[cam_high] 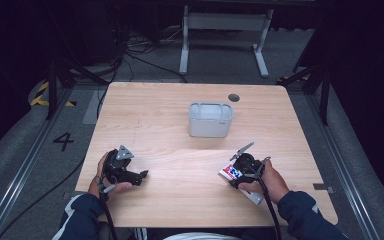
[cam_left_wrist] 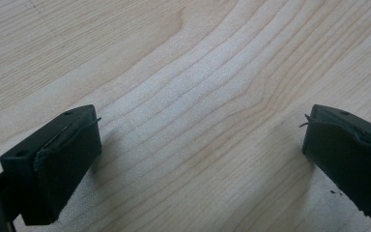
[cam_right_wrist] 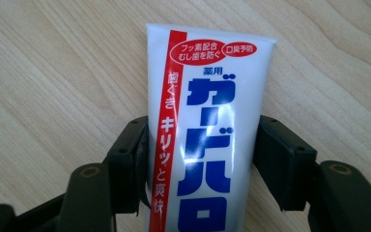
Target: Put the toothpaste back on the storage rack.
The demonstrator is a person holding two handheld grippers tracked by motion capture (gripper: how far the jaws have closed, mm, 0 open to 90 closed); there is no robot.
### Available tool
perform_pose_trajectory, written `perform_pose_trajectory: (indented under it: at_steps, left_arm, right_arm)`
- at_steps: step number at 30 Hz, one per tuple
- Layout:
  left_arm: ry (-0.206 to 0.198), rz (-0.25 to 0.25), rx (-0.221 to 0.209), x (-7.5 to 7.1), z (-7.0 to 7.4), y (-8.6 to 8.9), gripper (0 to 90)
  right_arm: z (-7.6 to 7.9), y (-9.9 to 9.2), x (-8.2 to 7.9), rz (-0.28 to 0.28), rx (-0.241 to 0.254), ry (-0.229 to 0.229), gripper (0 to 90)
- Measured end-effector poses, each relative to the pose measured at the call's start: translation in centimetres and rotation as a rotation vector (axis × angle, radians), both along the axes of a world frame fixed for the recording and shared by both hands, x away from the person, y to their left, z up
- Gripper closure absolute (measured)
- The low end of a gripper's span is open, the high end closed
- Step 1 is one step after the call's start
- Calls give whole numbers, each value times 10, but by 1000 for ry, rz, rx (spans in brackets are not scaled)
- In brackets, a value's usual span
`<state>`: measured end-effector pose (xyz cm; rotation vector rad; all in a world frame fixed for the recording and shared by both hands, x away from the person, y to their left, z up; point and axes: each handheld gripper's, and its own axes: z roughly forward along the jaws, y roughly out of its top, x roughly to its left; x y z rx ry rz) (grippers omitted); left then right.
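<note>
My right gripper [cam_right_wrist: 203, 159] has its jaws against both edges of the tube [cam_right_wrist: 205, 125], a white toothpaste tube with blue and red print, lying flat on the table [cam_high: 180, 125] near my right hand. The pads look pressed to the tube's sides, so I judge it clamped, though lightly. My left gripper [cam_left_wrist: 198, 150] hangs over bare wood with its jaws wide apart, holding nothing.

The step, as I read it, is lifting the tube and carrying it to the bin [cam_high: 210, 120], which stands well apart, toward the far middle of the table. To do it well I want a firm squeeze before I raise my hand: the tube is soft and slick, and a loose hold across its width would let it slide or swing. I grip it near the flat crimped end, so the heavier part may droop behind the jaws; I should lift slowly and keep my wrist level. Over the bin, I should tip the tube down before letting go.
</note>
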<state>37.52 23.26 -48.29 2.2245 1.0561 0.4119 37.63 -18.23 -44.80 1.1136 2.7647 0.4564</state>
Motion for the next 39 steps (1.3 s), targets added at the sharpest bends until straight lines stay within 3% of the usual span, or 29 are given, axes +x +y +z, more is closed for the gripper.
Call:
perform_pose_trajectory:
  at_steps: [5,11,20,23,30,39]
  left_arm:
    - [0,0,1,0,0,0,5]
    - [2,0,1,0,0,0,5]
    - [2,0,1,0,0,0,5]
    - [1,0,1,0,0,0,5]
    - [2,0,1,0,0,0,5]
    - [2,0,1,0,0,0,5]
  right_arm:
    - [1,-1,0,7,2,-2,485]
    - [3,-6,3,20,39,23,578]
    - [4,-12,6,48,67,47,608]
    - [5,-11,6,57,56,44,613]
    - [7,-15,7,58,83,39,640]
    - [16,-26,5,48,169,-1,647]
